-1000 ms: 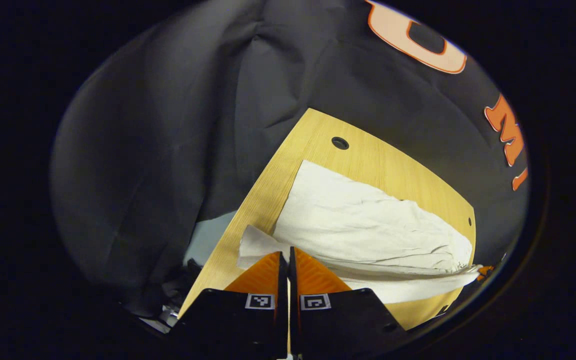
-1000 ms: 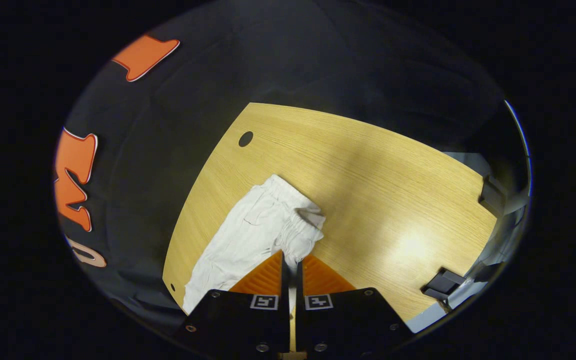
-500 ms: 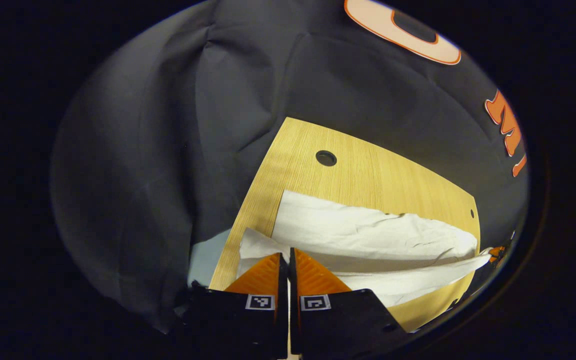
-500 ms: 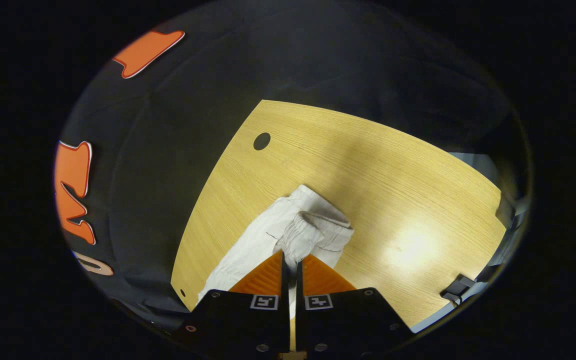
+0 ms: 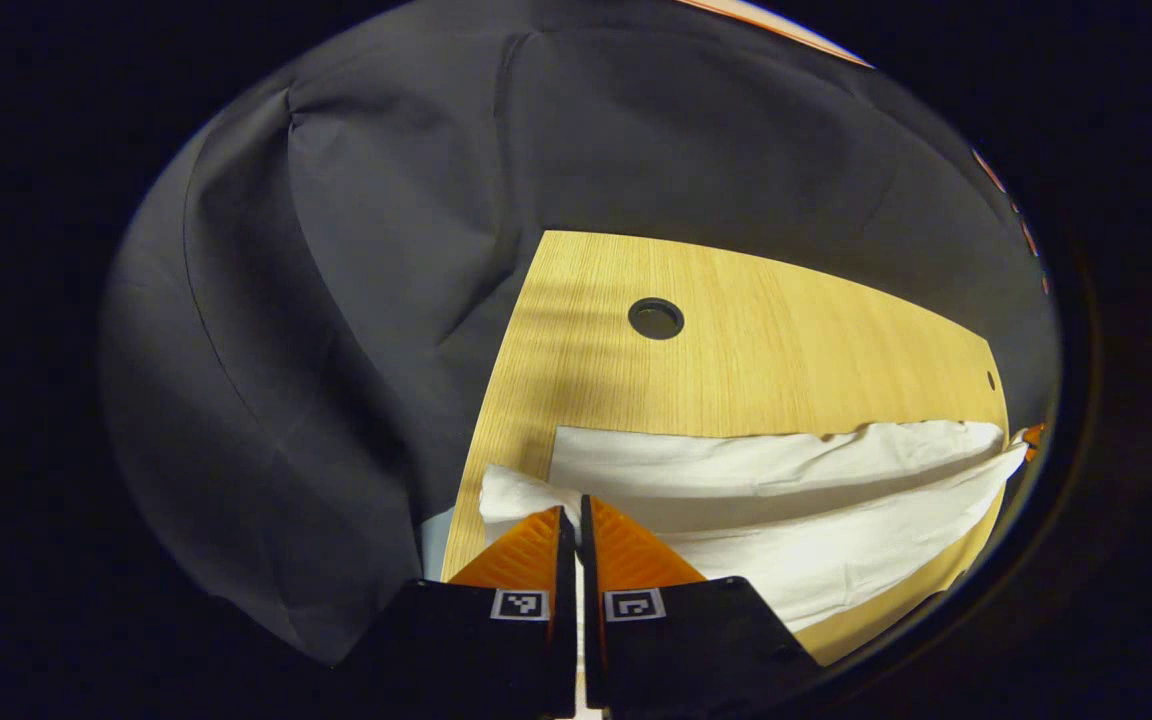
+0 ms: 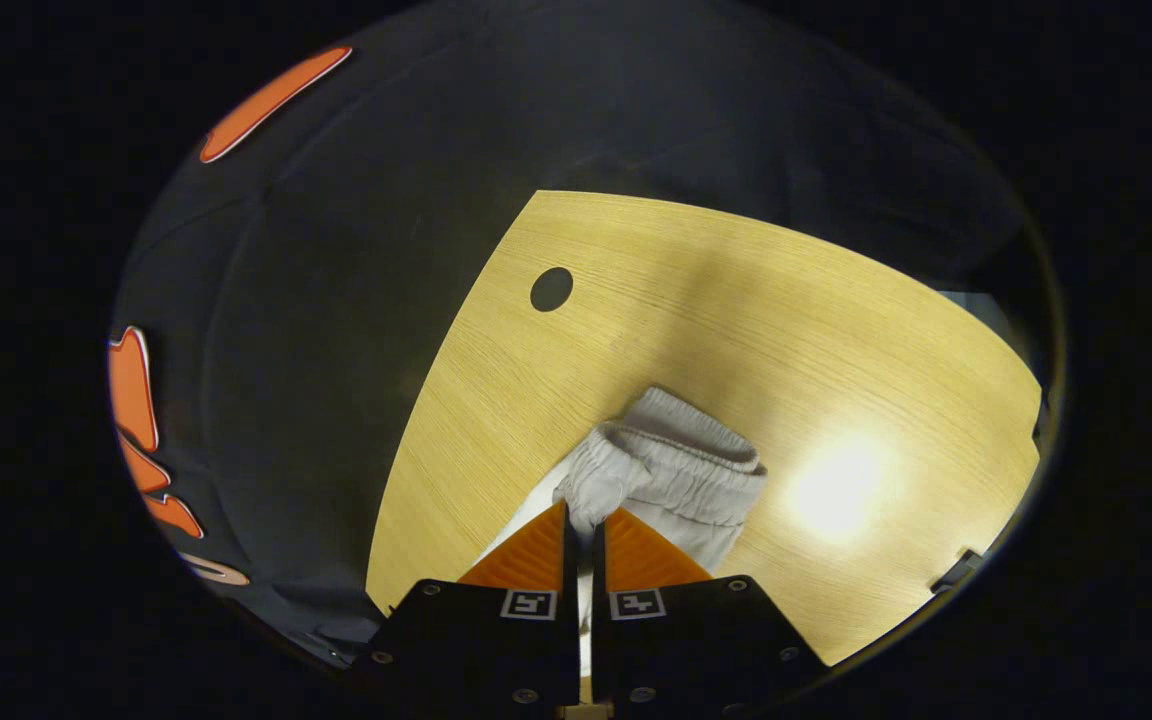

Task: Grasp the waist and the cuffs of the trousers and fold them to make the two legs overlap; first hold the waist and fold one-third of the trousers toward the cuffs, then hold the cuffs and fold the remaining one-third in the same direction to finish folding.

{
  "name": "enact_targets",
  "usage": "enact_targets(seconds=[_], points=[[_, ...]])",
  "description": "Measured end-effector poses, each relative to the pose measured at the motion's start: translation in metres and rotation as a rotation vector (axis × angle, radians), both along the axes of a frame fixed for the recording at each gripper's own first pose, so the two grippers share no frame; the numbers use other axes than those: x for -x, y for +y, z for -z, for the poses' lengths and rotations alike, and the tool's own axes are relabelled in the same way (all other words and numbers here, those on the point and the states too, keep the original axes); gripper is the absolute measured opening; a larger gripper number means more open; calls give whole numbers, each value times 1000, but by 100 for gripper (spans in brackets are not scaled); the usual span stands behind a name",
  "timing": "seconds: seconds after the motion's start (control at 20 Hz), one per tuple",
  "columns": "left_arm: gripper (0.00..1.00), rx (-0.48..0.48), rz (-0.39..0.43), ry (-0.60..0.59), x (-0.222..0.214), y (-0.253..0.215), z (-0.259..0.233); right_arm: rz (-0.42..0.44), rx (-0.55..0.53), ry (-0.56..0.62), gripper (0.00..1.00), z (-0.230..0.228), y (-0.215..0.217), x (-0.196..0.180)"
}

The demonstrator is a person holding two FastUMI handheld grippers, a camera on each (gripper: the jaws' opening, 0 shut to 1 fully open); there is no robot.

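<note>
Gripping a cuff, the left gripper [image 5: 573, 515] is clamped on the white trousers [image 5: 786, 500], which stretch ahead and to its right over the wooden table [image 5: 736, 350]. The right gripper [image 6: 584, 518] pinches the gathered waistband [image 6: 671, 470] just ahead of its tips.

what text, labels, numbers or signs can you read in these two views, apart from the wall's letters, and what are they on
No readable words, brands or numbers.
Left gripper: two small square black-and-white coded markers, a pattern, not text.
Right gripper: two of the same markers, not text either.
Trousers, their waistband, and the table: no label or print can be seen.
</note>
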State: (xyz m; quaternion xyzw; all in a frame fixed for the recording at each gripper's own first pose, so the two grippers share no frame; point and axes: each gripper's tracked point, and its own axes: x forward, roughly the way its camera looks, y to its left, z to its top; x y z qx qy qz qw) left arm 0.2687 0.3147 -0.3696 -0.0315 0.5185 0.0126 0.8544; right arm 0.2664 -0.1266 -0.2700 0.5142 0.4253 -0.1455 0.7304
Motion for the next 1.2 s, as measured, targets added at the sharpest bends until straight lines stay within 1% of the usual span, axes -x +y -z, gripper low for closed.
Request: enact_targets(seconds=[0.1,0.15,0.25,0.35,0.4,0.45,0.5,0.55,0.6,0.65,0.7,0.75,0.8,0.9,0.95,1.0,1.05,1.1,1.15,1.2], points=[[10,-1,-28,-16,-4,0,2,18,-26,-9,5,8,0,-4],[10,3,-44,-27,-8,2,-1,21,-36,-24,6,7,-3,-6],[14,10,-61,-53,-8,0,-4,17,-40,-61,12,-5,2,-15],[22,-16,-64,-79,-12,3,-13,13,-17,-102,21,-15,1,-26],[33,-25,-66,-90,-13,1,-19,14,12,-108,32,-16,-6,-27],[32,-34,-66,-94,-13,1,-21,8,38,-114,36,-17,-13,-22],[36,-37,-69,-100,-11,-1,-23,-5,66,-102,43,-16,-18,-15],[42,-53,-81,-106,-12,0,-28,-24,98,-93,47,-16,-24,-11],[56,-67,-86,-106,-10,0,-30,-48,130,-77,55,-13,-29,-4],[70,-90,-94,-110,-7,2,-36,-74,162,-60,58,-4,-27,5],[83,-106,-101,-116,-5,4,-37,-91,190,-42,66,4,-27,17],[89,-111,-109,-126,-4,5,-41,-103,205,-19,70,15,-25,26],[94,-115,-116,-132,-1,0,-43,-114,208,6,77,25,-23,36],[96,-107,-110,-147,5,-7,-48,-134,205,46,84,43,-20,51],[100,-90,-96,-139,10,-14,-53,-142,206,64,77,50,-18,57],[100,-89,-91,-149,18,-18,-63,-149,207,83,90,60,-15,64],[100,-92,-85,-154,23,-20,-71,-154,205,94,91,67,-15,67],[98,-94,-78,-163,29,-25,-78,-157,197,102,93,71,-13,68],[100,-90,-68,-170,33,-31,-85,-156,186,102,93,74,-12,68],[100,-85,-54,-175,38,-39,-92,-153,175,107,93,77,-12,67]])
